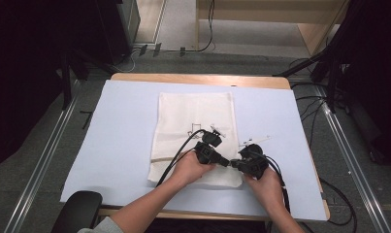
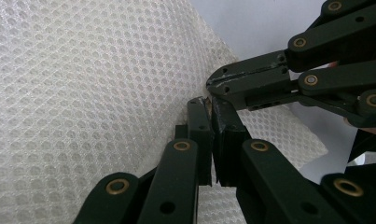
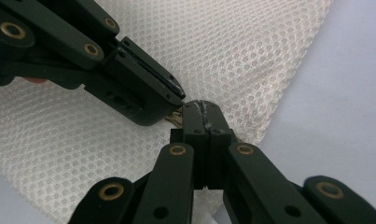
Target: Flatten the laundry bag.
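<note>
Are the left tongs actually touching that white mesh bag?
Touching. In the left gripper view the left tongs are closed on the edge of the white mesh bag, with a bit of it pinched between the tips.

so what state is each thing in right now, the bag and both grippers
mesh bag: lying flat on the pale sheet, near edge pinched by both grippers at a small metal part, perhaps a zip pull.
left gripper: jaws shut on the bag's near edge.
right gripper: jaws shut at the same spot, tip to tip with the left one.
</note>
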